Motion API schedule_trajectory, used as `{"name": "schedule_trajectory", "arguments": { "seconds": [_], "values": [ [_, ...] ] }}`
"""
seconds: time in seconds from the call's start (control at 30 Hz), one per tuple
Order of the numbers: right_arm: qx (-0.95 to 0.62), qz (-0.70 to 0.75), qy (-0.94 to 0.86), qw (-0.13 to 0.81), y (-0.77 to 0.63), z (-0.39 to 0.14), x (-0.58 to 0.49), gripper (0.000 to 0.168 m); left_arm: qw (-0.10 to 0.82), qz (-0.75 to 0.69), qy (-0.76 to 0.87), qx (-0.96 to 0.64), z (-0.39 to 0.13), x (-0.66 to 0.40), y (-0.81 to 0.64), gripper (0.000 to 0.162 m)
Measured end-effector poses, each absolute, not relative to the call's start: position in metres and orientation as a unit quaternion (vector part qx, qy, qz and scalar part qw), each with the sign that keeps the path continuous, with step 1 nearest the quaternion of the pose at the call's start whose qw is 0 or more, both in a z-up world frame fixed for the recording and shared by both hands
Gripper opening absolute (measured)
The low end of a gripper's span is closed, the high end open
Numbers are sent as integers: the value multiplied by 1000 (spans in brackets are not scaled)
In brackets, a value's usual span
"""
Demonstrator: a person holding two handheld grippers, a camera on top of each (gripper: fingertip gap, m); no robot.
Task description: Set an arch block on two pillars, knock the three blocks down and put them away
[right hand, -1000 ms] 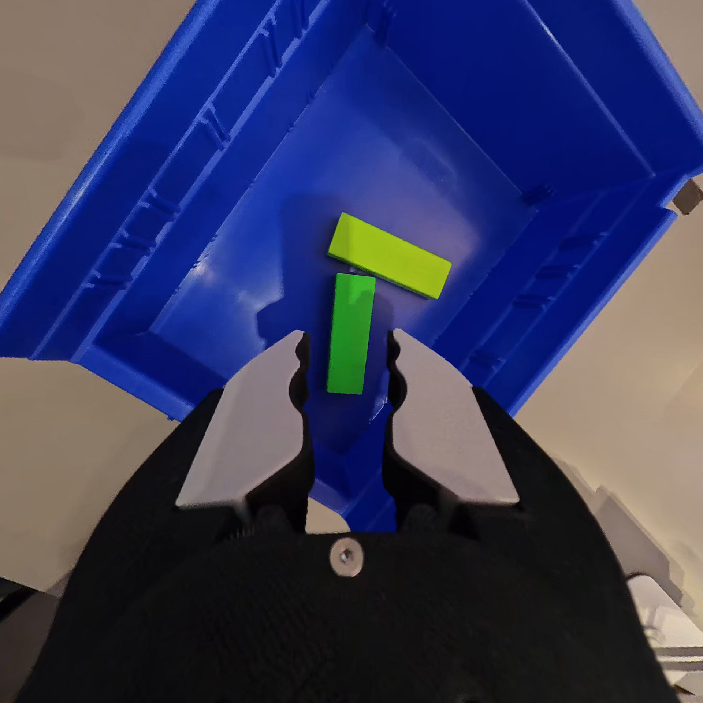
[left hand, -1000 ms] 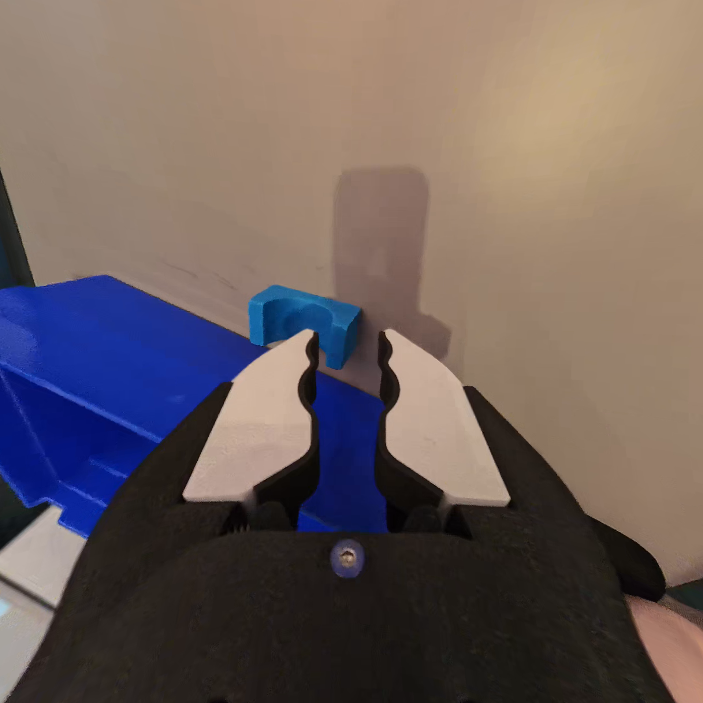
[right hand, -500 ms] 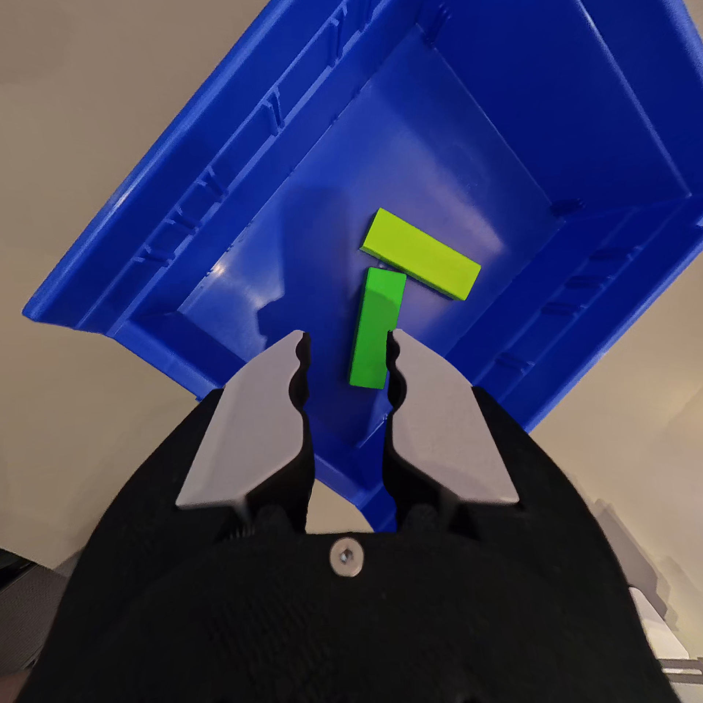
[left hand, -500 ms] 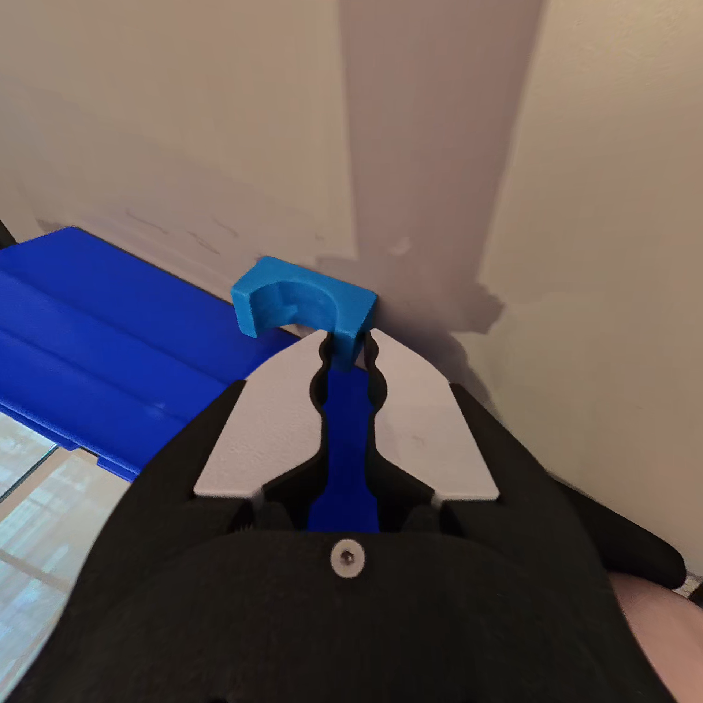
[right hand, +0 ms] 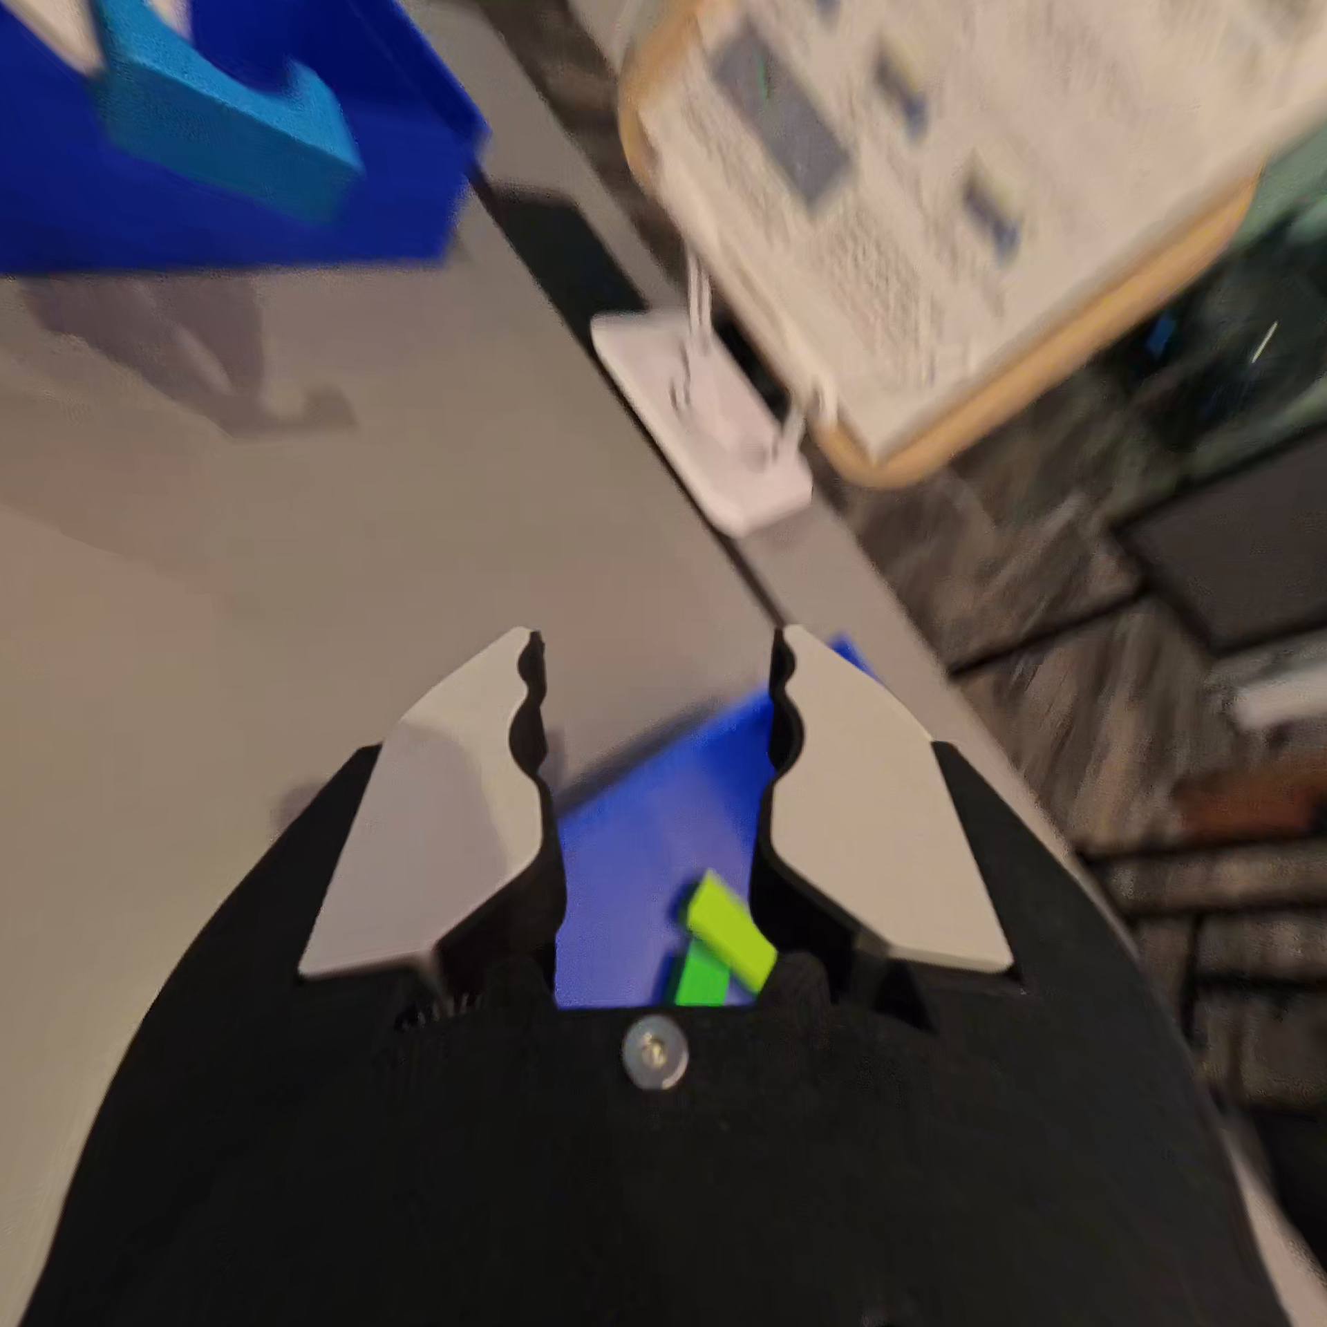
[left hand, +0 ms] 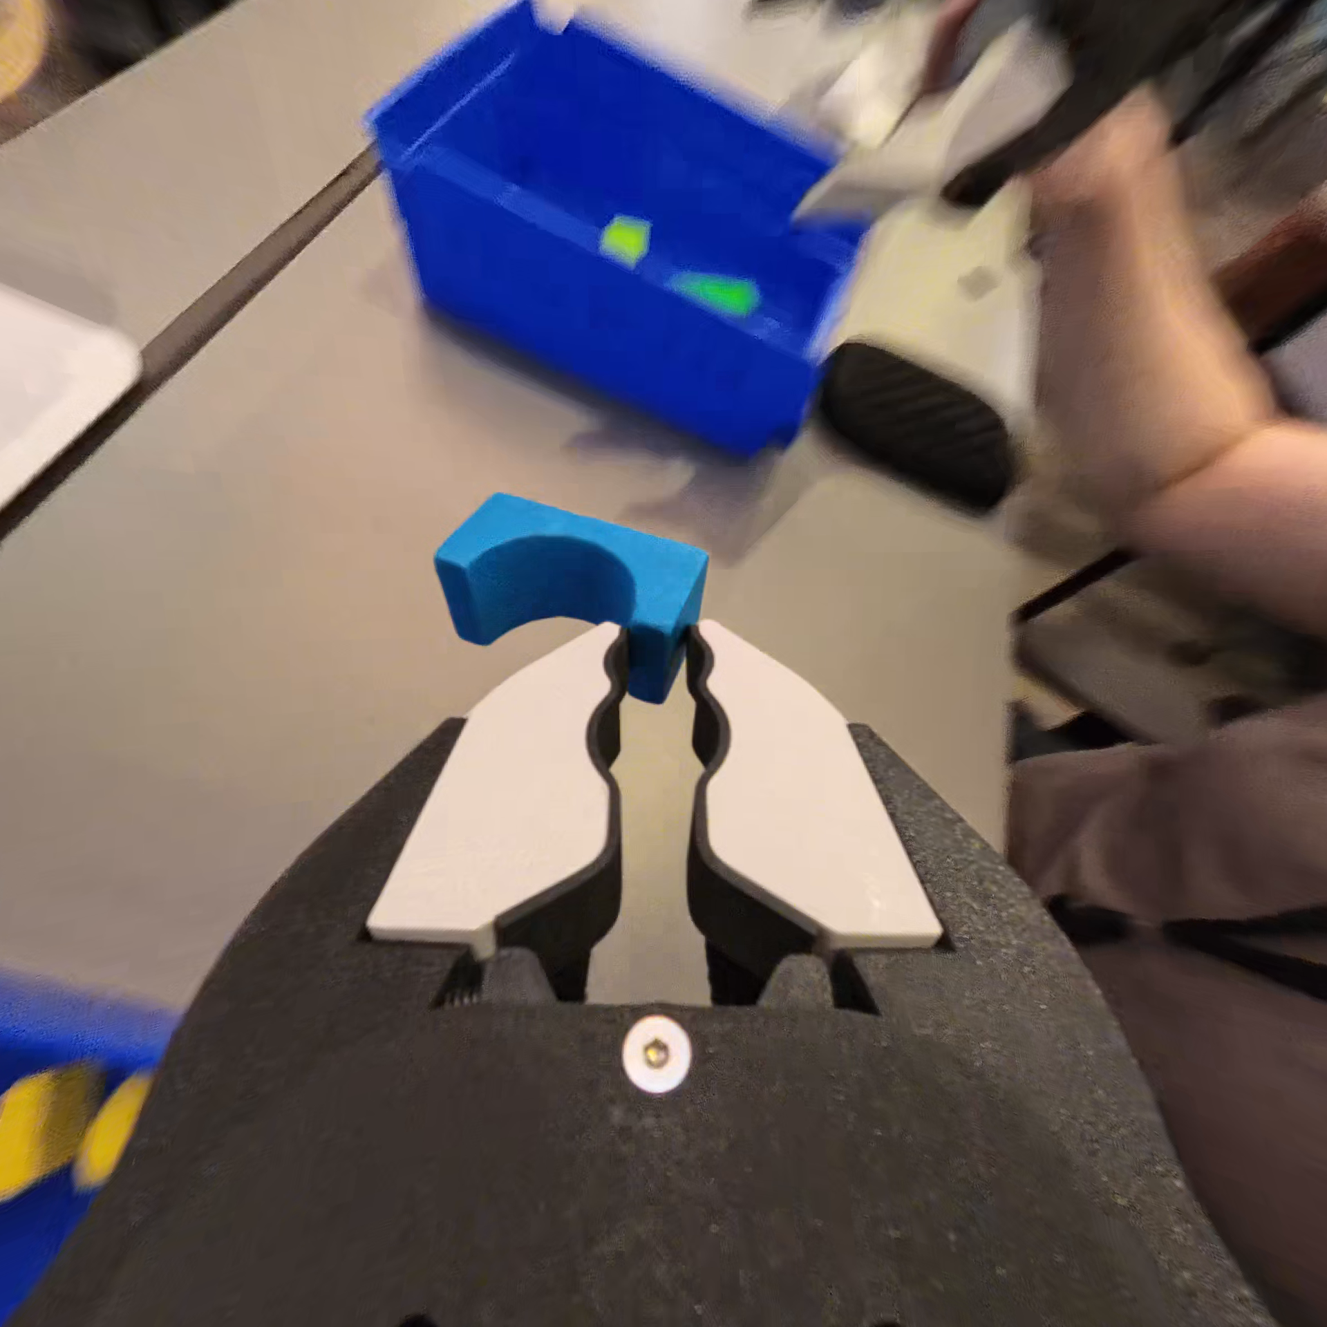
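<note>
Pinching one leg of the blue arch block [left hand: 574, 574], the left gripper [left hand: 655, 635] holds it aloft; the right gripper [right hand: 657, 646] gapes empty.

Claws: two, the left claw [left hand: 655, 632] and the right claw [right hand: 657, 643]. Arch blocks: one, light blue [left hand: 574, 581], pinched by one leg at the left claw's tips. Pillar blocks: two, one yellow-green [right hand: 732, 930] and one darker green [right hand: 700, 980], both seen between the right claw's fingers near their base. Blue bins: two, one [left hand: 610, 316] ahead of the left claw holding both pillars, a second [left hand: 64, 1034] at that claw's lower left, only a blurred corner showing. Benches: one, grey [left hand: 237, 546].
</note>
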State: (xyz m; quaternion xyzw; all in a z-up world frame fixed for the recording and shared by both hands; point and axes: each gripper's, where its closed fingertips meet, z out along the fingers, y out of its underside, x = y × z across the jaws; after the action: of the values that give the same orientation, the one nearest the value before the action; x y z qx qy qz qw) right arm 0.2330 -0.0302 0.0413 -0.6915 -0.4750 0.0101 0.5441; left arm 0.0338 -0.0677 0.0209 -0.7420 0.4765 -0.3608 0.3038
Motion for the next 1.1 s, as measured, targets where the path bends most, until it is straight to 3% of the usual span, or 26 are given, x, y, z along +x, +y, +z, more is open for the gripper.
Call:
{"name": "schedule_trajectory", "arguments": {
  "seconds": [0.1, 0.17, 0.3, 0.33, 0.47, 0.53, 0.6, 0.63, 0.73, 0.83, 0.93, 1.0, 1.1],
  "values": [
    [-561, -18, -538, 629, -55, 55, 157, 62, 291, -453, 468, -701, 43, 43, -85, 15],
    [-494, -40, -562, 662, -69, 57, 117, 72, 282, -486, 466, -684, 50, 47, -93, 15],
    [-451, -45, -597, 662, -79, 45, 73, 73, 253, -512, 477, -668, 48, 54, -106, 15],
    [-446, -43, -600, 663, -80, 43, 67, 71, 248, -515, 481, -665, 48, 56, -108, 15],
    [-424, -53, -607, 670, -83, 42, 61, 34, 229, -538, 493, -644, 50, 61, -119, 15],
    [-437, -43, -607, 662, -84, 44, 66, 34, 225, -551, 490, -637, 53, 62, -121, 18],
    [-469, -65, -590, 654, -73, 60, 94, 34, 218, -555, 481, -643, 60, 52, -120, 37],
    [-504, -77, -567, 647, -61, 74, 120, 34, 224, -543, 479, -653, 64, 42, -116, 39],
    [-737, 50, -434, 516, -16, 68, 219, 34, 307, -473, 441, -699, 75, -7, -89, 47],
    [-915, 99, -265, 286, 7, -4, 317, 35, 388, -366, 362, -765, 75, -74, -55, 47],
    [-960, 151, -204, 120, -10, -72, 338, 35, 397, -237, 283, -841, 50, -151, -35, 49],
    [-968, 138, -201, 53, -23, -105, 341, 34, 381, -171, 222, -881, 31, -198, -29, 53],
    [-972, 88, -213, 39, -21, -135, 345, 36, 358, -115, 144, -915, 9, -252, -27, 57]
  ]
}}
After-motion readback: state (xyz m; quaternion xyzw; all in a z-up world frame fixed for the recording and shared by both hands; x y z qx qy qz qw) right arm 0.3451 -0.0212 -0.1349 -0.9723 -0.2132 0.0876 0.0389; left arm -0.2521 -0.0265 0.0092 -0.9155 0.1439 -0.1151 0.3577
